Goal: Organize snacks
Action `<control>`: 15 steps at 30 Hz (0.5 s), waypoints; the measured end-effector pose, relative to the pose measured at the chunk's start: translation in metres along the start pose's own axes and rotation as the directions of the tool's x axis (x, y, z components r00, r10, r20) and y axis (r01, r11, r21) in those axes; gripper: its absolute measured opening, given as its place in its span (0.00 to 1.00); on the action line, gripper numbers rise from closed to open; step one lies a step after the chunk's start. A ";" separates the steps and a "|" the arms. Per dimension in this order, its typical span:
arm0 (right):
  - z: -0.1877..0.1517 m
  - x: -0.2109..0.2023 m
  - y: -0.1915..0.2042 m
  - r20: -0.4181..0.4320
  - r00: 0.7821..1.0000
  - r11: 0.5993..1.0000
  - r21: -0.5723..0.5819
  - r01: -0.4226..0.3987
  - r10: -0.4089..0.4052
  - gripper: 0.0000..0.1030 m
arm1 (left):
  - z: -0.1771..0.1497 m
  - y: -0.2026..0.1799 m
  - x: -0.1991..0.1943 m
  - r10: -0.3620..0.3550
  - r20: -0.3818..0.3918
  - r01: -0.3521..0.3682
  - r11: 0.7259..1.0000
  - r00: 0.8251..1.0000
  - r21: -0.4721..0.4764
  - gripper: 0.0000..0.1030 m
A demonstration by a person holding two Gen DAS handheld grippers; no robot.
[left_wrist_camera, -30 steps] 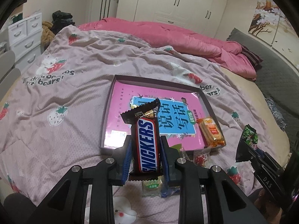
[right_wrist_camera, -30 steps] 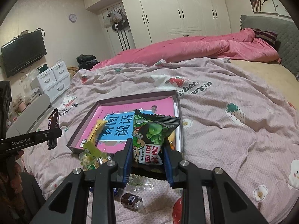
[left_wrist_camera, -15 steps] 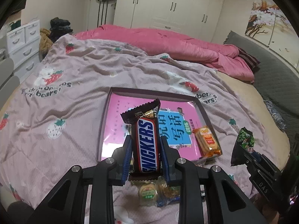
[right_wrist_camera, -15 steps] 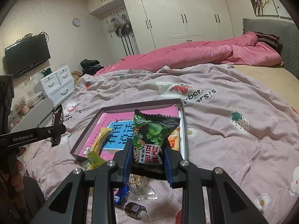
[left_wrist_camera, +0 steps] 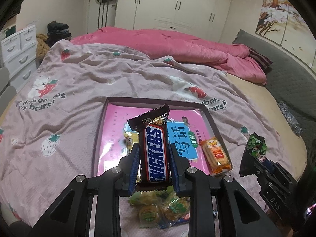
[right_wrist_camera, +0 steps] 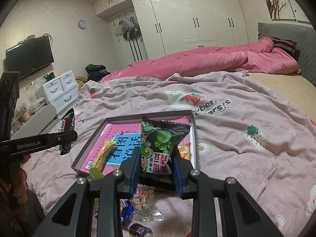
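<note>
My left gripper (left_wrist_camera: pixel 154 167) is shut on a brown Snickers bar (left_wrist_camera: pixel 156 150), held upright above the near edge of a shallow box (left_wrist_camera: pixel 214 128) lined with a pink book. An orange cracker pack (left_wrist_camera: pixel 216 155) lies in the box's right corner. My right gripper (right_wrist_camera: pixel 156 170) is shut on a dark green snack bag (right_wrist_camera: pixel 163 144), also upright, just before the same box (right_wrist_camera: pixel 194 136). A yellow wrapper (right_wrist_camera: pixel 102 154) lies over the box's near left edge. In the right wrist view the left gripper (right_wrist_camera: pixel 65 136) with its Snickers bar (right_wrist_camera: pixel 67 126) shows at the left.
Loose small snacks (left_wrist_camera: pixel 158 211) lie on the strawberry-print blanket (left_wrist_camera: pixel 69 118) below the left gripper, and more wrapped sweets (right_wrist_camera: pixel 142 203) below the right one. A pink duvet (left_wrist_camera: pixel 177 47) is bunched at the far side. White drawers (right_wrist_camera: pixel 59 90) stand left of the bed.
The left gripper has pulled back and risen a little with the Snickers bar, so the box looks smaller and more loose snacks show beneath. The right gripper has barely moved.
</note>
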State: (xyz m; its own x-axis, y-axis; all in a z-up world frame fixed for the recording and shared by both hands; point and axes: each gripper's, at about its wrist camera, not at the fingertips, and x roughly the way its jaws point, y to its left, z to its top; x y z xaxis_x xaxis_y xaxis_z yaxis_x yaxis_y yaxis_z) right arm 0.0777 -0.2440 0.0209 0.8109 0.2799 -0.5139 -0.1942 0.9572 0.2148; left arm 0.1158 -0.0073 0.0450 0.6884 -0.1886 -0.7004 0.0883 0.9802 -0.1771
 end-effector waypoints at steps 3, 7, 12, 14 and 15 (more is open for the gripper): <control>0.001 0.003 -0.003 -0.001 1.000 1.000 0.006 0.003 -0.003 0.30 | 0.001 -0.004 0.005 -0.013 -0.007 0.013 1.000 1.000 0.008 0.28; 0.005 0.004 -0.006 0.007 1.000 1.000 0.016 0.000 0.000 0.30 | 0.003 -0.007 0.013 -0.023 -0.023 0.023 1.000 0.999 0.009 0.28; 0.009 0.006 -0.013 0.017 1.000 0.999 0.034 -0.008 0.008 0.30 | 0.006 -0.012 0.024 -0.027 -0.045 0.028 0.999 0.999 0.018 0.28; 0.011 0.006 -0.015 0.022 1.000 0.999 0.038 -0.007 0.006 0.30 | 0.007 -0.015 0.027 -0.028 -0.048 0.030 0.999 0.998 0.029 0.28; 0.011 0.007 -0.016 0.023 1.000 0.999 0.040 -0.009 0.008 0.30 | 0.007 -0.017 0.029 -0.027 -0.051 0.029 0.999 0.998 0.035 0.28</control>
State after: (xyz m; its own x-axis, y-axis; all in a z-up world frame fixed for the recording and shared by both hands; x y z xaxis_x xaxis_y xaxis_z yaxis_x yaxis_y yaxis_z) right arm 0.0926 -0.2585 0.0235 0.8221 0.2853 -0.4927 -0.1786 0.9510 0.2526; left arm 0.1392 -0.0285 0.0330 0.6483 -0.2177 -0.7296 0.1328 0.9759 -0.1732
